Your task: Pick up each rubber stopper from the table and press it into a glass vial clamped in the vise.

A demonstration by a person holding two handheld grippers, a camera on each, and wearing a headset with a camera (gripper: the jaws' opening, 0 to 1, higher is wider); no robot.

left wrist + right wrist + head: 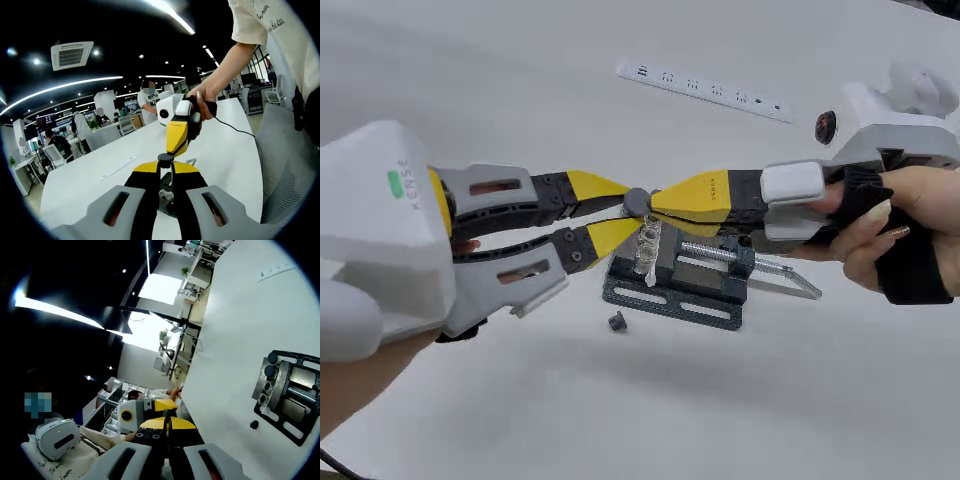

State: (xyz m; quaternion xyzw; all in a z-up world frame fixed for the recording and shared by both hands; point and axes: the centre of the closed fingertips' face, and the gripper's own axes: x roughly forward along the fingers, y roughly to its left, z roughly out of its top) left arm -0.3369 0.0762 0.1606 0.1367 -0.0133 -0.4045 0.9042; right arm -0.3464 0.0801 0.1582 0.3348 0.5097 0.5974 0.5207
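A grey rubber stopper hangs in the air above the vise. My left gripper comes in from the left, its yellow jaws shut on the stopper. From the right, my right gripper has its jaws shut together and its tip against the same stopper. Clear glass vials stand clamped in the vise just below. In the right gripper view two vials carry dark stoppers and the others are open-mouthed. A loose stopper lies on the table in front of the vise.
A white power strip lies at the back of the white table. The vise's screw handle sticks out to the right. Other people sit at desks far behind.
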